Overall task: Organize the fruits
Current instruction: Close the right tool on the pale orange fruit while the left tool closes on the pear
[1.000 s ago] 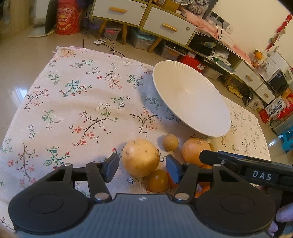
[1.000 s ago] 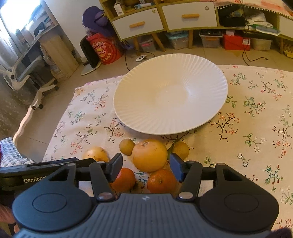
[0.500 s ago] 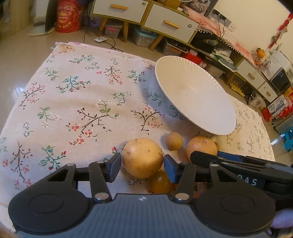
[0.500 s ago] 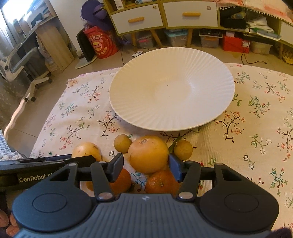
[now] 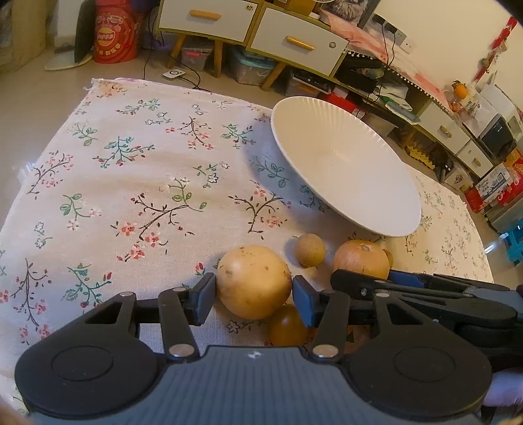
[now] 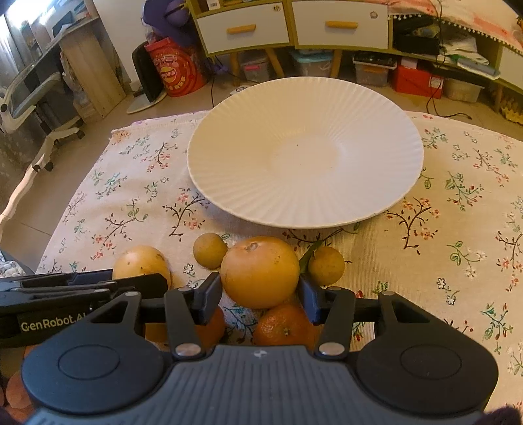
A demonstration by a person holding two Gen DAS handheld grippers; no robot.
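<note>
A pale yellow round fruit (image 5: 253,281) sits on the floral cloth, and my left gripper (image 5: 254,300) is shut on it, one pad against each side. My right gripper (image 6: 260,300) holds a large orange (image 6: 260,271); its jaws are closing and both pads touch the peel. The white ribbed plate (image 6: 304,153) stands just beyond the fruit with nothing on it. Around the large orange lie two small brownish fruits (image 6: 210,249) (image 6: 326,265) and two tangerines (image 6: 282,325) (image 6: 210,327). A dark yellow small fruit (image 5: 287,325) lies under my left gripper's right finger.
The two grippers stand side by side; a finger (image 5: 356,282) of the right one crosses the left wrist view. The floral cloth (image 5: 147,183) stretches bare to the left. Beyond the table's far edge are a drawer cabinet (image 6: 294,26), a red bag (image 6: 176,68) and a chair (image 6: 39,108).
Both grippers have crept forward around their fruits and narrowed. The gaps beside the yellow fruit and the large orange have gone, so the pads now touch them.
</note>
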